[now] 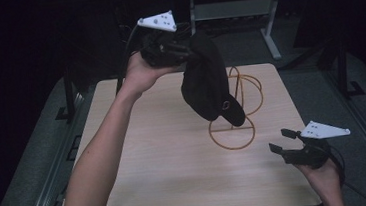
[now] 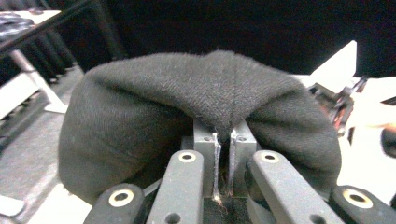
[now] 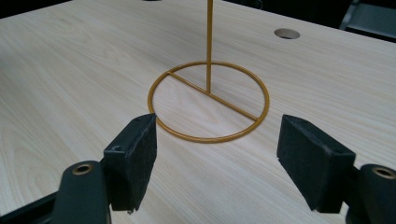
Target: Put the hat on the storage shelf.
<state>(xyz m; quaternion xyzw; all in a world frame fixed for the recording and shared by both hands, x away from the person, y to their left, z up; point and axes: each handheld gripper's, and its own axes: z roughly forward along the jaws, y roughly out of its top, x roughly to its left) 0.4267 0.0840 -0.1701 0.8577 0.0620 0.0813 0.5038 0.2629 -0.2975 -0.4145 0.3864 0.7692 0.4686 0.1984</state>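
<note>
Overhead, the left gripper [image 1: 186, 50] is largely buried in the dark cap [image 1: 208, 80] it carries, so its jaw tips cannot be made out from the high view. Its own camera settles the matter: the jaws stand pressed together, pinching a fold of the cap's fabric at a seam, and the cloth [image 2: 205, 116] bulges over them, hiding most of the scene beyond. The cap is black, of soft woven cloth, with its brim hanging downward and a small pale mark near the lower edge (possibly a logo, too small to read). It hangs above the table's [image 1: 151, 161] far middle, in front of the upper loops of the gold wire stand [image 1: 233, 133] and partly covering them. To the right, the right gripper [image 1: 280, 141] hovers low near the table's near right edge, jaws spread wide, nothing between them. In its own view the stand's ring base [image 3: 208, 100] lies just ahead, the upright rod cut off at the top.
</note>
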